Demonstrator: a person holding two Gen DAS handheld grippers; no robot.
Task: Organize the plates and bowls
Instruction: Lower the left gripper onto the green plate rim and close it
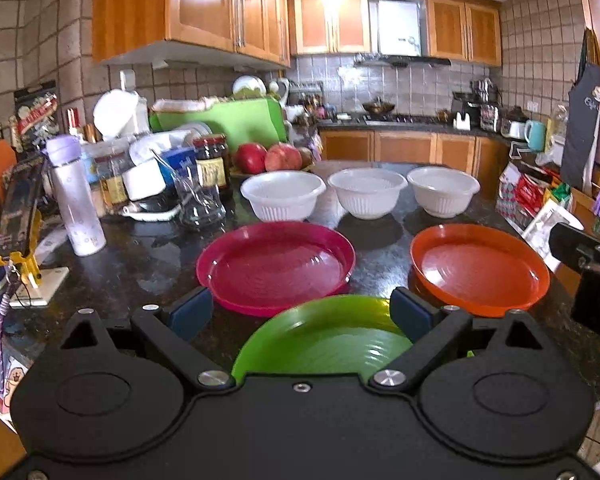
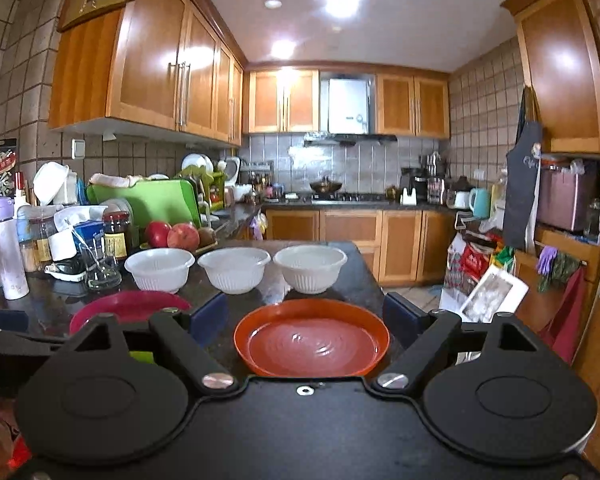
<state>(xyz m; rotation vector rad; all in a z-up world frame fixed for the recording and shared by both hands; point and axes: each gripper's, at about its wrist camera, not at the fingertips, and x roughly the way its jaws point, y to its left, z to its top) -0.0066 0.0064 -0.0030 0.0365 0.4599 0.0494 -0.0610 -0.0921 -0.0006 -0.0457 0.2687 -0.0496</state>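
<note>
Three white ribbed bowls [image 1: 283, 194] [image 1: 367, 192] [image 1: 443, 190] stand in a row at the back of the dark counter [image 1: 148, 264]. In front of them lie a magenta plate [image 1: 276, 266] and an orange plate [image 1: 478, 268]; a green plate [image 1: 324, 340] lies nearest. My left gripper [image 1: 302, 312] hovers open over the green plate's far rim, holding nothing. My right gripper [image 2: 306, 316] is open above the orange plate [image 2: 312, 342], also empty. The same bowls [image 2: 160, 268] [image 2: 235, 266] [image 2: 310, 262] and the magenta plate [image 2: 130, 308] show in the right wrist view.
Bottles, jars, a glass [image 1: 200, 200], a lilac flask [image 1: 74, 196], apples [image 1: 268, 156] and a green cutting board [image 1: 228, 120] crowd the counter's left side. The counter's right edge drops to a floor with bags and boxes [image 2: 480, 276]. The right gripper's body [image 1: 588, 276] shows at the right.
</note>
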